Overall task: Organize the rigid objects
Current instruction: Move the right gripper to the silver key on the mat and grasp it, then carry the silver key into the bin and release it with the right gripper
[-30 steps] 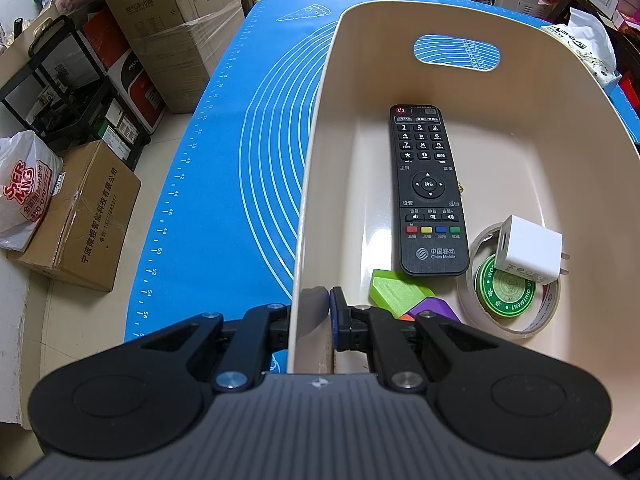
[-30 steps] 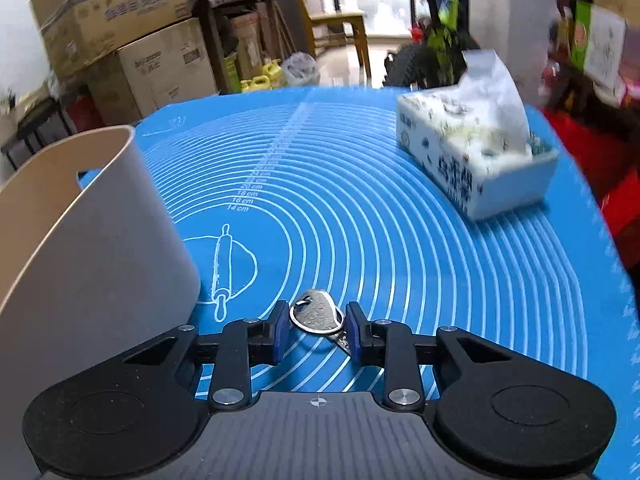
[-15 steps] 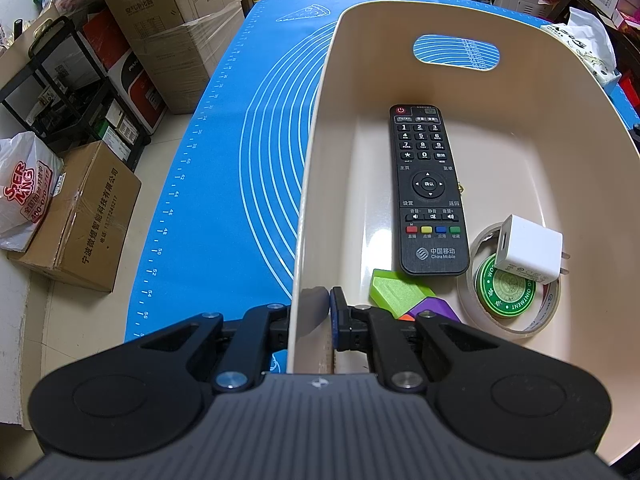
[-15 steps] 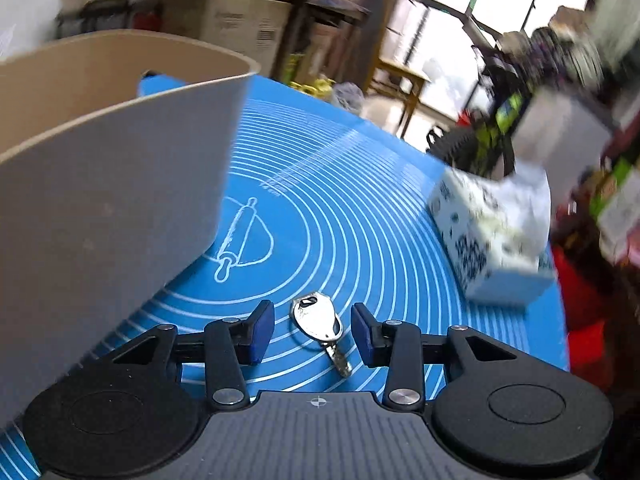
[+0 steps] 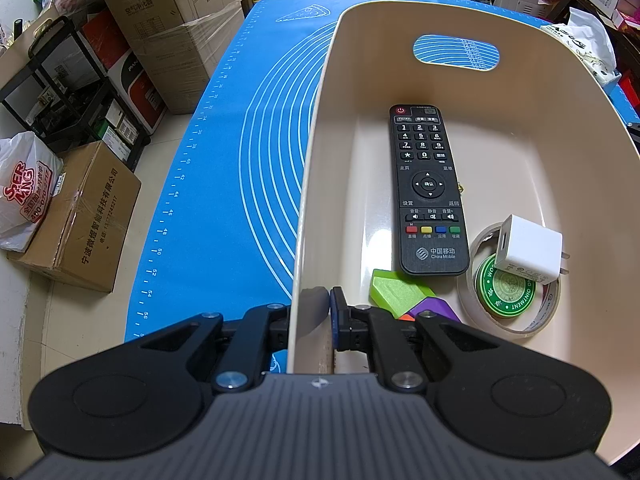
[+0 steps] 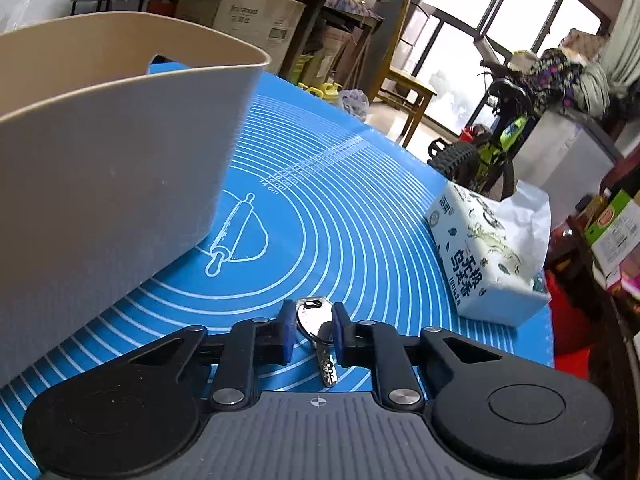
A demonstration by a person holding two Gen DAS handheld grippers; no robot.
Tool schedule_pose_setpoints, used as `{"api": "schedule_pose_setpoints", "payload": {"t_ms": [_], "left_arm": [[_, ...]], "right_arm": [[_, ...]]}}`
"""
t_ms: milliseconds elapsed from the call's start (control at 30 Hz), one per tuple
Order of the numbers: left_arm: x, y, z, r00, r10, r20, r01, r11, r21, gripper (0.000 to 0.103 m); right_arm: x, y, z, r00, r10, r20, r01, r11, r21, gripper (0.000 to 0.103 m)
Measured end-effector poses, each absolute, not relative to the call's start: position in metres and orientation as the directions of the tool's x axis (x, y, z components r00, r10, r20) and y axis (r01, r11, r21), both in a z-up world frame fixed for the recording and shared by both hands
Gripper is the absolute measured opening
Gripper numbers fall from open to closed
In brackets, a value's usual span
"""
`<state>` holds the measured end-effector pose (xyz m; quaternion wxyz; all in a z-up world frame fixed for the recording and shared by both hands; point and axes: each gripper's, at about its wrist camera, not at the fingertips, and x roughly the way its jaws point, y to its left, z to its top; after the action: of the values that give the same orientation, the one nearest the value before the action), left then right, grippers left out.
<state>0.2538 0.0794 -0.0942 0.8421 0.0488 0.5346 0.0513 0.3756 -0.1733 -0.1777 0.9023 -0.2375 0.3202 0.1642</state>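
Right now the right claw [image 6: 314,334] is closing around the flat key [image 6: 316,322] lying on the blue mat [image 6: 360,216]; pinched that thin, it could twist free or scrape. The left claw [image 5: 310,314] clamps the beige bin [image 5: 316,160] wall.

Pale tiled floor [image 5: 168,148] along the bench's left side. Stacked cardboard boxes [image 5: 176,12] against a black metal rack [image 5: 60,80]; one box [image 5: 80,220] on the floor beside a white shopping bag [image 5: 24,192]. Large windows [image 6: 496,20] admit bright daylight. Wooden chair [image 6: 404,84] and a green-framed bicycle [image 6: 492,148] stand near them.
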Motion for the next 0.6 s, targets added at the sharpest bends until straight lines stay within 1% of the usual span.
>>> {"api": "schedule_pose_setpoints", "payload": {"t_ms": [100, 233, 267, 300, 333, 400, 433, 600], "left_arm": [[0.254, 0.080, -0.094, 0.423, 0.137, -0.896, -0.035, 0.990, 0.135, 0.013], [0.254, 0.079, -0.094, 0.423, 0.138, -0.896, -0.034, 0.990, 0.136, 0.013], [0.254, 0.079, -0.094, 0.423, 0.138, -0.896, -0.034, 0.990, 0.136, 0.013], [0.254, 0.080, -0.094, 0.423, 0.137, -0.896, -0.034, 0.990, 0.136, 0.013], [0.254, 0.079, -0.094, 0.423, 0.137, -0.896, -0.034, 0.990, 0.136, 0.013], [0.254, 0.079, -0.094, 0.423, 0.138, -0.896, -0.034, 0.990, 0.136, 0.013], [0.254, 0.079, -0.094, 0.423, 0.138, -0.896, -0.034, 0.990, 0.136, 0.013], [0.254, 0.079, -0.094, 0.423, 0.139, -0.895, -0.034, 0.990, 0.137, 0.013]], "right_arm": [[0.380, -0.176, -0.177, 0.727, 0.162, -0.667, -0.443, 0.853, -0.276, 0.028], [0.385, -0.185, -0.173, 0.724, 0.172, -0.668, -0.394, 0.898, -0.197, 0.025], [0.387, -0.191, -0.170, 0.724, 0.182, -0.665, -0.372, 0.915, -0.155, 0.025], [0.389, -0.198, -0.167, 0.725, 0.196, -0.660, -0.348, 0.932, -0.105, 0.022], [0.392, -0.206, -0.163, 0.723, 0.223, -0.654, -0.324, 0.946, -0.036, 0.014], [0.397, -0.221, -0.158, 0.727, 0.237, -0.644, -0.267, 0.962, 0.053, 0.013], [0.399, -0.225, -0.157, 0.730, 0.229, -0.644, -0.246, 0.967, 0.065, 0.013], [0.402, -0.234, -0.162, 0.739, 0.158, -0.655, -0.187, 0.982, 0.026, 0.014]]}}
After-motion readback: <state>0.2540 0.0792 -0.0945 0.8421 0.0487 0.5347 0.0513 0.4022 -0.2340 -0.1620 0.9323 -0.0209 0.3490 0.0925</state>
